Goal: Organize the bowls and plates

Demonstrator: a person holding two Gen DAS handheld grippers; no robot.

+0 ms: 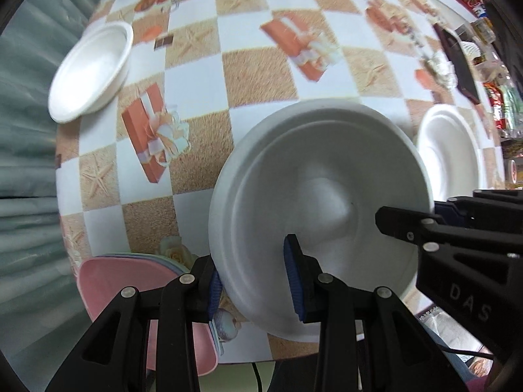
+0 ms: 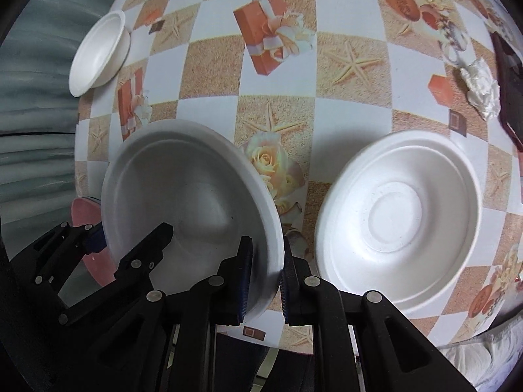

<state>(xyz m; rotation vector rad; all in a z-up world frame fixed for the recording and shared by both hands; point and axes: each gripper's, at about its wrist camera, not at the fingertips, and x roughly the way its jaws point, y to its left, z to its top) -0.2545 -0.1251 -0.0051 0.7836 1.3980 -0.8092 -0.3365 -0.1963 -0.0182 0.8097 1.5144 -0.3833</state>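
Observation:
A white foam bowl (image 1: 313,209) (image 2: 189,192) is held tilted above the table by both grippers. My left gripper (image 1: 253,285) is shut on its left rim; it shows at the left of the right wrist view (image 2: 130,238). My right gripper (image 2: 264,281) is shut on its right rim; it shows at the right of the left wrist view (image 1: 405,215). A second white bowl (image 2: 398,219) (image 1: 451,150) sits upright to the right. A third, smaller white bowl (image 1: 91,72) (image 2: 99,54) sits at the table's far left edge. A stack of pink and pastel plates (image 1: 130,281) (image 2: 86,215) lies at the near left.
The table has a checkered cloth (image 2: 327,75) with gift and starfish prints. A crumpled white tissue (image 2: 482,88) and a dark flat object (image 2: 510,88) lie at the far right. A grey curtain (image 1: 23,163) hangs left of the table. Packaged goods (image 1: 500,104) crowd the right edge.

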